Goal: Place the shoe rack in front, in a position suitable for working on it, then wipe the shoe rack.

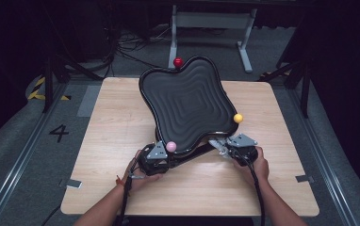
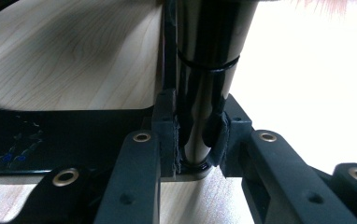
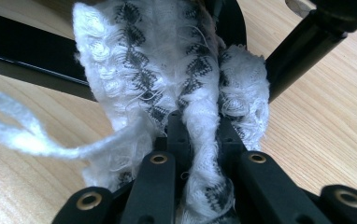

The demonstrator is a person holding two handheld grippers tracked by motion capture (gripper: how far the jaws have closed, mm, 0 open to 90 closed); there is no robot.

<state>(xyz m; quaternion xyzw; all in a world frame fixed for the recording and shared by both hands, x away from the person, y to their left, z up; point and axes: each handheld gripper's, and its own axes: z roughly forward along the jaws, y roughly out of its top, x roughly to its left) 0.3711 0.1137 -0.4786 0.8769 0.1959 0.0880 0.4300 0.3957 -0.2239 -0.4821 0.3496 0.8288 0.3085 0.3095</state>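
Nearest the person, bare wood runs between the forearms and the near edge of the table (image 1: 192,197), leaving open room there. The left hand-held gripper (image 1: 155,157) sits at the low near corner of the black wavy tray (image 1: 187,101); in the left gripper view its jaws are clamped narrow on a glossy black leg (image 2: 203,93) of the tray's frame, pads pressed against both sides. A pink ball (image 1: 171,146) sits on the tray's rim just beside this gripper. The right hand-held gripper (image 1: 225,147) lies at the tray's near right edge; in the right gripper view its jaws are pinched tight on a white cloth with a black pattern (image 3: 176,79), bunched up between them, a loose yarn loop (image 3: 22,135) trailing off to one side above the wood. Another black leg (image 3: 303,51) slants just beside the cloth. The tray stands tilted, its far side raised, its base over the middle of the table. A yellow ball (image 1: 238,118) sits at its right rim and a red ball (image 1: 178,61) at its far rim, which overhangs the table's far edge. Broad bare strips of table lie left and right of the tray. Beyond, grey floor (image 1: 22,155) and a white metal stand (image 1: 211,21).
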